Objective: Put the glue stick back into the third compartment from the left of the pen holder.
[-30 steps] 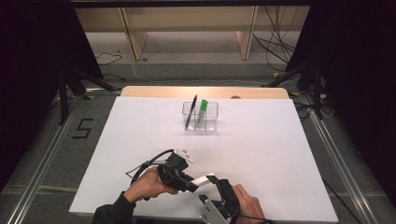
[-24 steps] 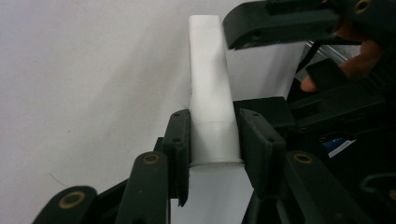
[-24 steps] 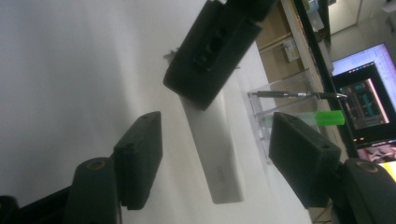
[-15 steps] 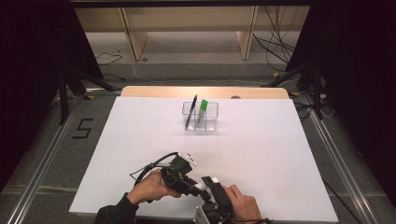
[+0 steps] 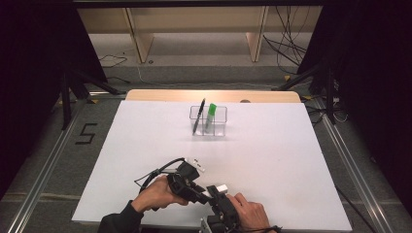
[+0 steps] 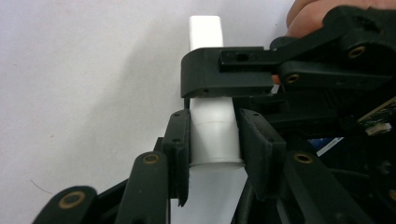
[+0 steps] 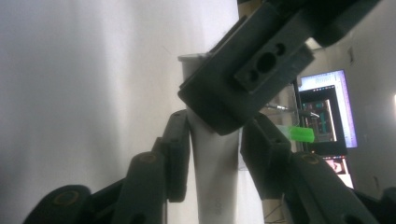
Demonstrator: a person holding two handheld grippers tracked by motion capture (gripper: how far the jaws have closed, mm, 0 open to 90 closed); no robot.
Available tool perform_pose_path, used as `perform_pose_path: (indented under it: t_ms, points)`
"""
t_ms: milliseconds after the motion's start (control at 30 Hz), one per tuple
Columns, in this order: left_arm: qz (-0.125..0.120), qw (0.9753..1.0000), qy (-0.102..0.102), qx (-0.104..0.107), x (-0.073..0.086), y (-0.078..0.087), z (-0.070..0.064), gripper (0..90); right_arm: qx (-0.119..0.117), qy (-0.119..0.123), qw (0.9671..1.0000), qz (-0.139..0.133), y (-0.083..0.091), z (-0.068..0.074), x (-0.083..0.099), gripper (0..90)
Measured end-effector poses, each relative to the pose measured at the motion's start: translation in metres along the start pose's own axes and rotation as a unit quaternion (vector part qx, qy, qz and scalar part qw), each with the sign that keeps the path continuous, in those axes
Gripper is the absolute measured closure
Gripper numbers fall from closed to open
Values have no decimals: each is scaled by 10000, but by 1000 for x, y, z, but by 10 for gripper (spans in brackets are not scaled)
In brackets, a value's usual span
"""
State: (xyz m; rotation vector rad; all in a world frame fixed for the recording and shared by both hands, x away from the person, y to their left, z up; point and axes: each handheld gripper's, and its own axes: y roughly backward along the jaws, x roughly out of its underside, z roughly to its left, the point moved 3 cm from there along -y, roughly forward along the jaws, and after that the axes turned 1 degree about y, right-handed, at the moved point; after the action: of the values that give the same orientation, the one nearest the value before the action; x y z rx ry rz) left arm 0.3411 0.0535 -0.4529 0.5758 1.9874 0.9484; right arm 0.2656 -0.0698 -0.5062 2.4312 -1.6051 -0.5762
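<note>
Marker [image 6: 212, 140], a white stick with a squared cap end, sits low at the near edge of the tabletop [image 5: 145, 141], held between both claws just right of centre. In the left gripper view the left claw [image 6: 214, 144] is narrowed on the marker's round body, both jaws pressing its sides, while the right claw's black jaw crosses the marker higher up. In the right gripper view the right claw [image 7: 212, 154] has its jaws close on either side of the pale barrel; the left jaw touches it, but whether the right one does I cannot tell. From above, the left claw [image 5: 201, 191] and right claw [image 5: 218, 191] meet near the front edge, hands just behind them. Far off near the tabletop's back edge stands a clear box [image 5: 210, 121] holding a black pen [image 5: 198, 116] and a green-capped marker [image 5: 210, 115]. Bare white surface lies between it and the claws.
</note>
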Motion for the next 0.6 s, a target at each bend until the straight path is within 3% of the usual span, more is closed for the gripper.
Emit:
perform_pose_path:
  t_ms: [367, 500, 600]
  points:
    - [5, 10000, 45, 53, 1, -1, 3, 646, 54, 248, 9997, 21, -1, 3, 0, 691]
    - [0, 10000, -9, 31, 1, 0, 2, 635, 53, 206, 9998, 22, -1, 3, 1, 692]
    - [-6, 10000, -38, 17, 1, 2, 3, 553, 56, 188, 9998, 19, -1, 2, 2, 693]
